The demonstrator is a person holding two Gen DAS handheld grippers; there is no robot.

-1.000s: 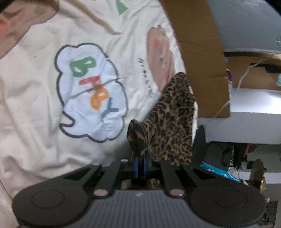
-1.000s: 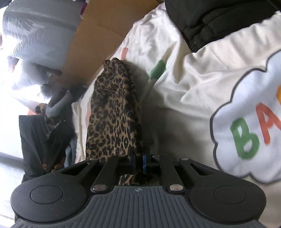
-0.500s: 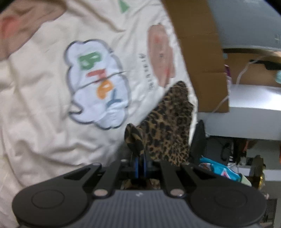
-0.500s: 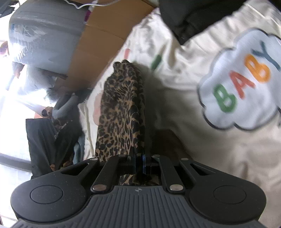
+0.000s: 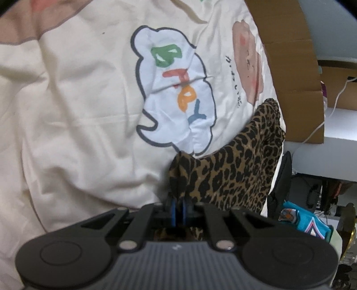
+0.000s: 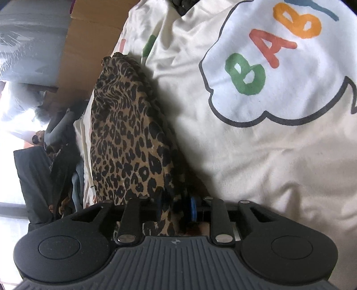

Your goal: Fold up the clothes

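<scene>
A leopard-print garment [image 5: 241, 165] lies bunched on a cream bedsheet [image 5: 73, 125] printed with a white "BABY" cloud [image 5: 178, 89]. My left gripper [image 5: 178, 206] is shut on a raised fold of the garment. In the right wrist view the same garment [image 6: 125, 138] stretches away from me along the sheet's [image 6: 256, 169] left edge. My right gripper [image 6: 175, 206] has its blue pads apart, with the garment's near edge lying loose between them.
A brown cardboard panel [image 5: 290, 55] stands beyond the bed edge, with a white cable [image 5: 330, 107] and clutter below it. In the right wrist view dark clothes [image 6: 44, 169] hang at the left and a black garment [image 6: 183, 4] lies at the top.
My right gripper's pads have opened from shut on the leopard garment. Both grippers have moved nearer the sheet, and the garment has settled lower onto it.
</scene>
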